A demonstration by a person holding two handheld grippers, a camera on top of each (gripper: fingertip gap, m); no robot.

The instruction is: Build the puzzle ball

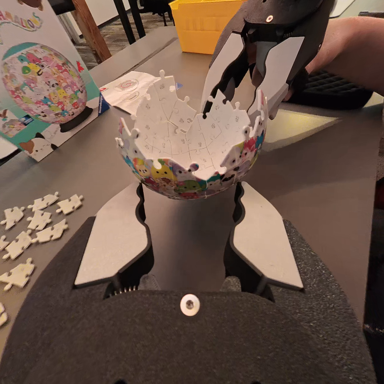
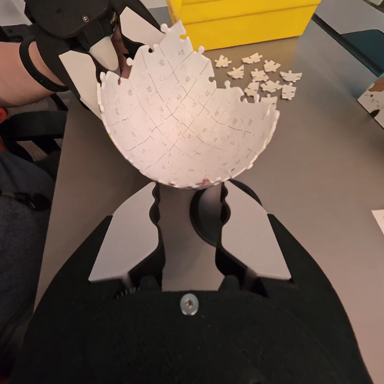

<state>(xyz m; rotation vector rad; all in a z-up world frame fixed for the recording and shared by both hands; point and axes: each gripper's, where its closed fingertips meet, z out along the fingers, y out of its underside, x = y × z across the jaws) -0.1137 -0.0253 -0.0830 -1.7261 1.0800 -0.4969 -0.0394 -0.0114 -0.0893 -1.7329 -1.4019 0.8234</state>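
Grey-white plates with wavy black inner edges faced each finger [image 1: 116, 239] of the left gripper [image 1: 190, 187]. Its jaws stood wide apart, the tips at either side of the puzzle ball's [image 1: 187, 145] lower curve; whether they pressed it could not be told. The right gripper [image 2: 190, 187] also had its jaws apart. In its own view the tips vanished under the ball's near rim, and in the left wrist view they straddled the far right rim, one inside the bowl and one outside.

The ball was a half-built shell, open upward and tilted. It was matt white inside with thin seams, and glossy outside with bright cartoon faces. Its rim was jagged, all tabs and notches, rising highest at the back. A round black stand [image 2: 204, 220] lay on the table just under and beside the ball.

Smooth grey table [image 1: 301, 187] lay bare to the ball's right in the left wrist view. Loose white pieces [image 1: 39, 220] were scattered face-down to the ball's left. A printed cardboard box [image 1: 41, 93] stood behind them. A folded paper leaflet [image 1: 128, 89] lay just behind the ball, and a yellow plastic bin [image 1: 199, 31] stood farther back.
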